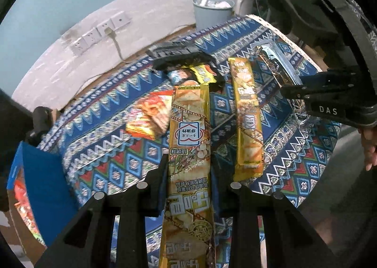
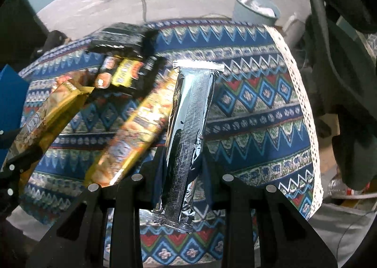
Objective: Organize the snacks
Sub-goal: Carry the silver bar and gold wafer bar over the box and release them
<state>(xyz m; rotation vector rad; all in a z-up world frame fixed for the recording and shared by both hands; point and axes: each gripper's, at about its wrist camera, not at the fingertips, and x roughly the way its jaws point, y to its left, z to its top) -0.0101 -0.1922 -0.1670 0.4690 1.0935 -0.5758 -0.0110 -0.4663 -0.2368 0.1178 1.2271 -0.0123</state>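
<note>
Left tongs (image 1: 188,173) are clamped on a long gold cracker pack (image 1: 188,150); right tongs (image 2: 181,169) are clamped on a silver foil pack (image 2: 188,126). I judge both packs lifted clear of the bench (image 1: 117,150), which carries a patterned cloth. A second gold pack (image 1: 247,122) lies alongside toward the right edge, an orange packet (image 1: 148,117) and dark packets (image 1: 188,63) toward the far edge. A blue carton (image 1: 44,185) stands off the left edge. Risk: each pack is held partway along its length, so its free ends may sag, swing or slip. The two tongs work close together, and a clash could knock either pack loose.
</note>
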